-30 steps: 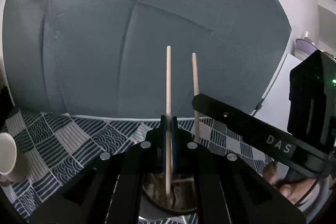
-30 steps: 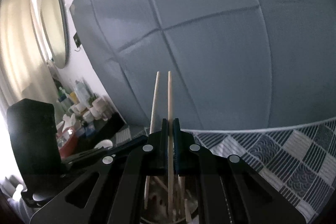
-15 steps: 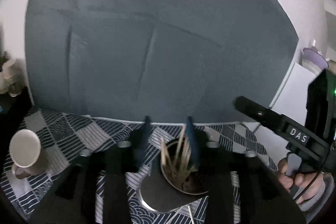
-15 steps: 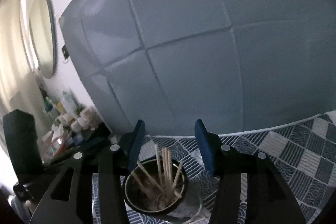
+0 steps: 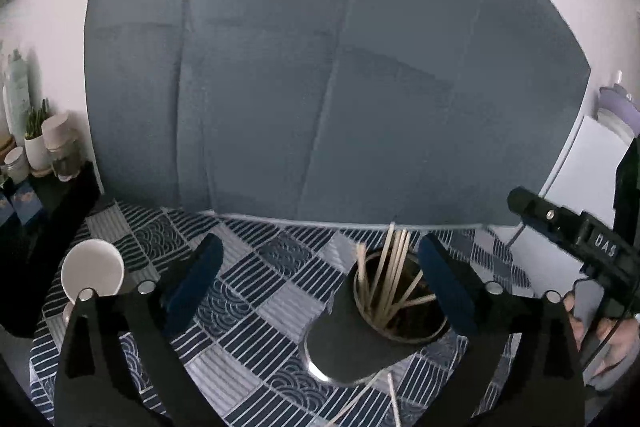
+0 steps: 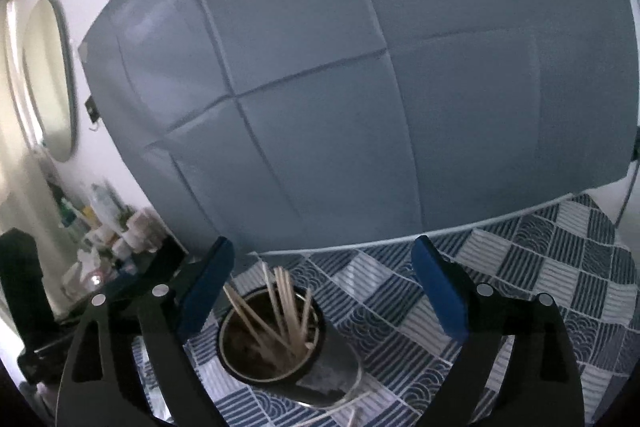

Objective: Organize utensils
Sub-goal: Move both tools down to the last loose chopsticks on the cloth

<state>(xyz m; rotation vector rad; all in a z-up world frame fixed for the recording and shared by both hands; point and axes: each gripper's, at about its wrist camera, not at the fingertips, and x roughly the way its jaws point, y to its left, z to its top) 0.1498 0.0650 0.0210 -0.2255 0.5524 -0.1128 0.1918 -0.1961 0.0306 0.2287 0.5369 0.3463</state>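
Note:
A dark metal cup [image 5: 362, 347] stands on the blue patterned tablecloth [image 5: 256, 311] and holds several wooden chopsticks [image 5: 390, 277]. It also shows in the right wrist view [image 6: 336, 363], with its chopsticks [image 6: 286, 311] leaning apart. My left gripper [image 5: 318, 283] is wide open and empty, above and behind the cup. My right gripper [image 6: 322, 291] is wide open and empty, just above the cup. Loose chopsticks [image 5: 394, 401] lie on the cloth in front of the cup. The right gripper's body [image 5: 580, 247] shows at the right of the left wrist view.
A white mug [image 5: 92, 273] stands on the cloth at the left. A large grey-blue padded panel [image 5: 328, 87] rises behind the table. A dark shelf with jars and bottles [image 6: 120, 239] is at the left, under an oval mirror [image 6: 46, 79].
Both grippers were shut on upright chopsticks over the cup. They opened, the chopsticks dropped into the cup, and both grippers have drawn back and up with jaws spread wider.

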